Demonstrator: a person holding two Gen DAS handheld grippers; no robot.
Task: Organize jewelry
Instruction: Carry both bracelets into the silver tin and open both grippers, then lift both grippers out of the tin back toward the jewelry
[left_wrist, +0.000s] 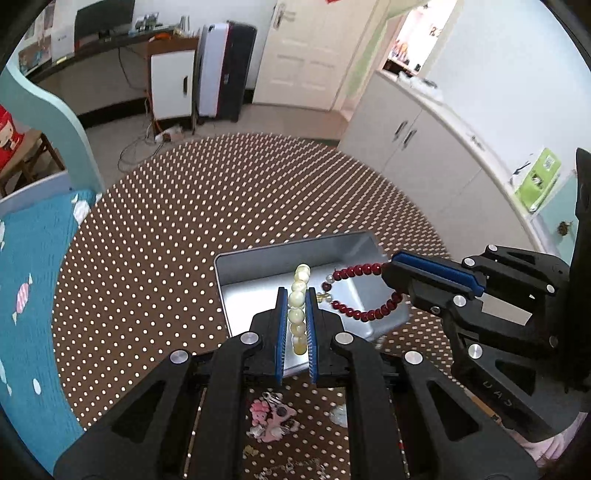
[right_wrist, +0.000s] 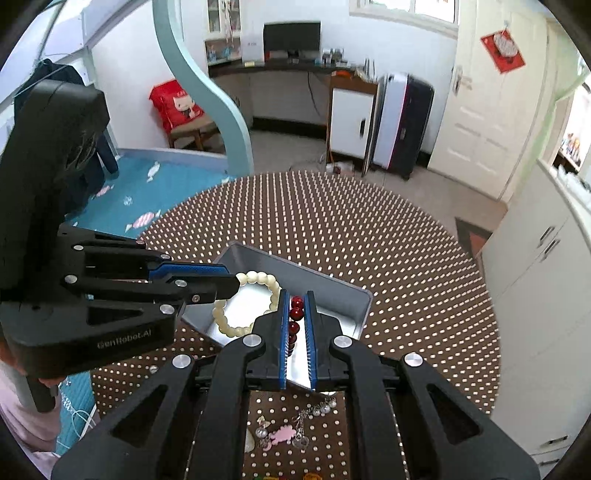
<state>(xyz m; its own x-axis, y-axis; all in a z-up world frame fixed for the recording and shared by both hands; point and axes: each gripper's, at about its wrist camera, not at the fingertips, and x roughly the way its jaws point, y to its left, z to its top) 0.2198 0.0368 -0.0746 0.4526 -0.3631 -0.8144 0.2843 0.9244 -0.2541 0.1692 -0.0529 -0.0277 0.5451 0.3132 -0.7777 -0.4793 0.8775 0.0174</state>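
Nearest to you, down by the gripper bodies, several small pieces lay loose on the dotted brown tablecloth (left_wrist: 155, 258): a pink charm (left_wrist: 271, 415) with a few pale trinkets around it, and in the right wrist view a short string of pearl-like drops (right_wrist: 323, 406) beside the same pink piece. None of these had been gathered, so by my reading most of the sorting remained ahead of you.

A little farther out, your left gripper (left_wrist: 296, 299) was clenched on the cream bead bracelet (left_wrist: 297, 314), the beads running up between its blue pads and the loop hanging past the tips. Your right gripper (right_wrist: 297, 306) was likewise clamped on the dark red bead bracelet (left_wrist: 364, 291), whose loop hung from its closed tips in the left wrist view.

Beyond the fingertips sat the open silver tin (left_wrist: 258, 264), and both bracelets were held over it, the red one above its right half and the cream one above its left. I could not tell whether either loop touched the tin floor. The tin appeared to hold nothing else, so I judged you were at the first deposit: two bracelets carried to the tin but not let go.
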